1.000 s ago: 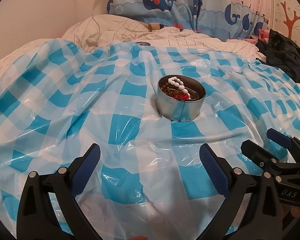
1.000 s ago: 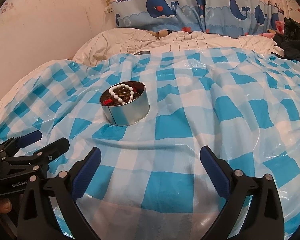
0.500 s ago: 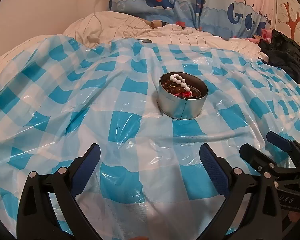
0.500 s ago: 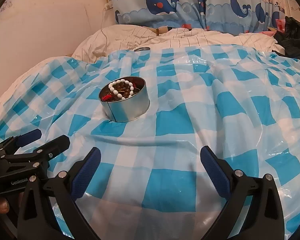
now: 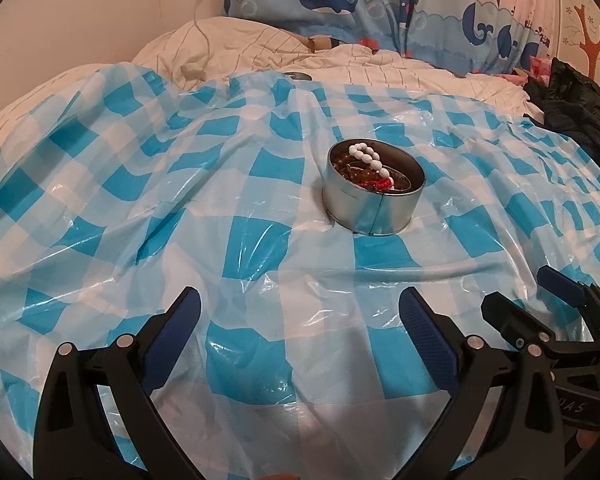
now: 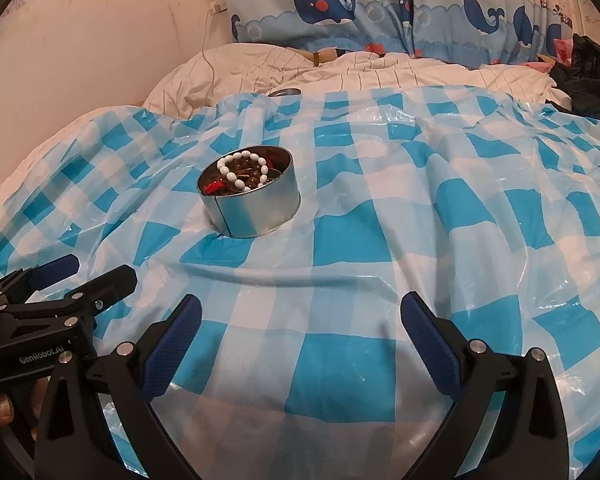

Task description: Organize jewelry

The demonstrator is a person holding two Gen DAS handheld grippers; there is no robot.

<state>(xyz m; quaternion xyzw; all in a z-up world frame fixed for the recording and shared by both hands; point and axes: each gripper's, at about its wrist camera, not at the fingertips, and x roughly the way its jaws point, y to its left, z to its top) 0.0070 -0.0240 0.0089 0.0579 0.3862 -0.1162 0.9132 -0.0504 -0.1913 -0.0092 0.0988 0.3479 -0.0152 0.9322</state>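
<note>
Our left hand-held gripper point(image 5: 300, 320) hangs low over the near part of the bed with its blue-padded fingers point(image 5: 428, 332) spread wide and nothing between them. Our right hand-held gripper point(image 6: 300, 324) hangs just to its right, equally wide open and empty. In the left wrist view its black body shows at the right edge, and in the right wrist view the left one shows at the left edge, so the two are near each other, side by side.

Under both lies a glossy blue-and-white checked plastic sheet point(image 5: 260, 240), wrinkled, spread over the bed. Farther out on it stands a round metal tin point(image 5: 372, 204), upright and open-topped, ahead of us and well apart from both sets of fingers. Inside it we see the jewelry: a white bead bracelet point(image 6: 242, 170) lying on top, brown beads point(image 5: 358, 172) under it, and a red piece point(image 5: 376, 183) at the near rim.

Beyond the sheet's far edge lies a rumpled white striped duvet point(image 6: 340, 72), then a whale-print curtain point(image 6: 340, 4) at the far wall. Dark clothing point(image 5: 572, 108) is heaped at the far right.
</note>
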